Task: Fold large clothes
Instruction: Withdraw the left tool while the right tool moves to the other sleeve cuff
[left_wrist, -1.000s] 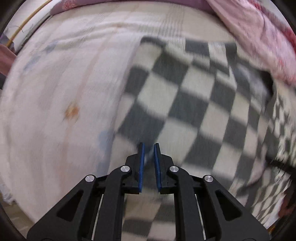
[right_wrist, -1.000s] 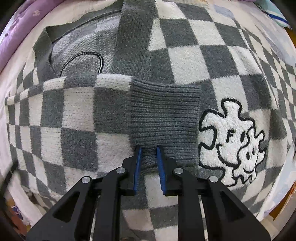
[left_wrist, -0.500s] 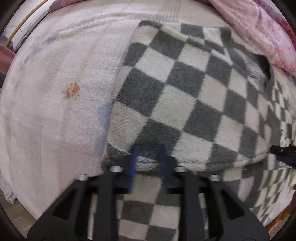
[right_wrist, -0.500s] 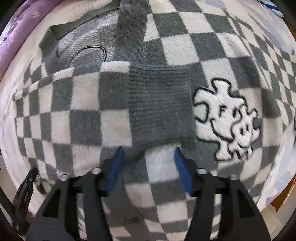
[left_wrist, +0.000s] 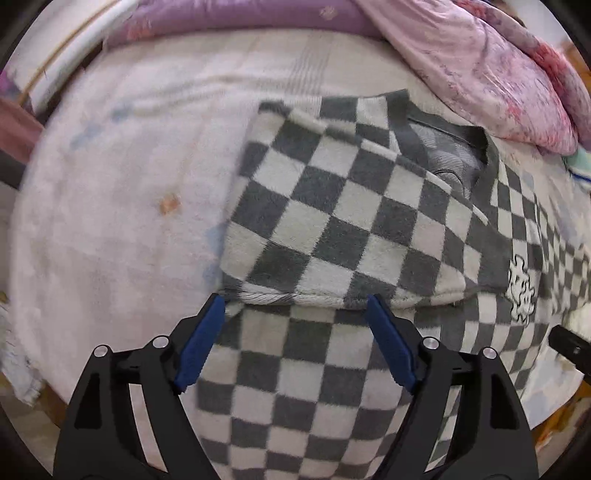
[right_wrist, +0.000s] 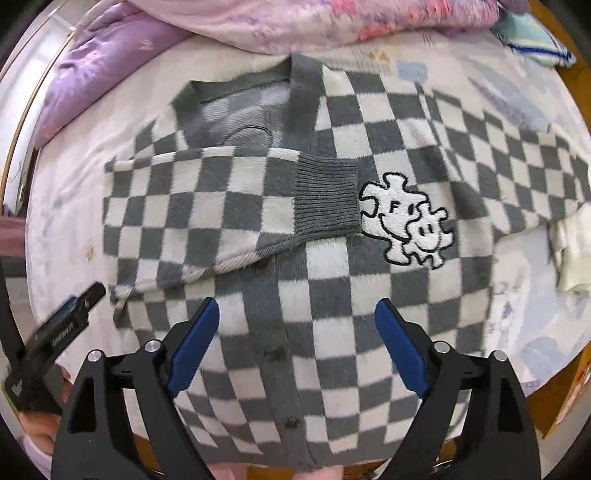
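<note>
Left hand-held gripper (left_wrist: 295, 332): jaws opening, blue pads well spread, nothing between them; it hangs above the lower edge of the folded-in sleeve (left_wrist: 332, 221) without touching it. Right hand-held gripper (right_wrist: 297, 339): jaws likewise opening, released, nothing held; it hangs over the button placket of the cardigan (right_wrist: 332, 295). The cardigan, a grey-and-cream checkered knit, lies spread front-up on the bed (left_wrist: 110, 221), collar toward the pink quilt (left_wrist: 480, 74) and purple pillow (right_wrist: 92, 81) at the far side. One sleeve is laid across the chest, its ribbed grey cuff (right_wrist: 327, 195) resting just beside the embroidered white patch (right_wrist: 406, 225); the other sleeve (right_wrist: 517, 166) lies extended toward the right of the right wrist view, not yet folded. Handling assessment: the garment appears soft, thick and fuzzy, limp with no stiffness of its own, moderately heavy for a knit; it should drape and sag from any pinch point and is likely to cling to the towelling bed cover instead of sliding freely. Not fragile, though open knit may snag on a pad edge. Recommended holds, as a judgement: the ribbed cuff of the extended sleeve and its shoulder seam, since ribbing gives a firm, doubled thickness; for later folds, the hem corners, pinching both layers together so the folded sleeve does not slip out
</note>
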